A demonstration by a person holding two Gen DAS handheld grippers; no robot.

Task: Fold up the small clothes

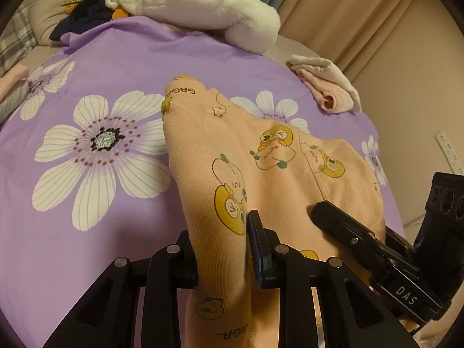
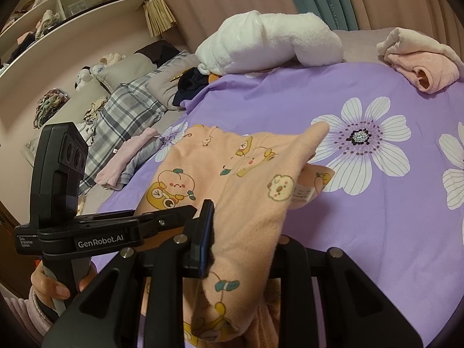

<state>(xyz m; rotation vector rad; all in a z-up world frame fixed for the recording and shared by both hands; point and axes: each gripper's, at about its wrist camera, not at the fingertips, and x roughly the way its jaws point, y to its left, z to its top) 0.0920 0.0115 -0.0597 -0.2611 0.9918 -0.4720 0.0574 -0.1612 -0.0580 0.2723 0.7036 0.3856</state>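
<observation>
A peach garment point(image 1: 261, 156) with cartoon prints stretches away from me over the purple flowered sheet point(image 1: 116, 66). Its far collar end rests on the sheet and its near edge is lifted. My left gripper point(image 1: 223, 261) is shut on that near edge, with cloth bunched between its fingers. In the right wrist view, my right gripper point(image 2: 243, 249) is shut on the same garment point(image 2: 232, 174), which drapes over and hides its right finger. The two grippers sit side by side. A hand point(image 2: 49, 287) holds the left gripper's handle.
A white plush bundle point(image 1: 203, 3) lies at the sheet's far edge. A folded pink and cream garment point(image 2: 420, 58) sits at the far right corner. Folded pink and grey clothes point(image 2: 130, 159), a plaid cloth point(image 2: 127, 110) and pillows lie to the left, with shelves point(image 2: 58, 0) beyond.
</observation>
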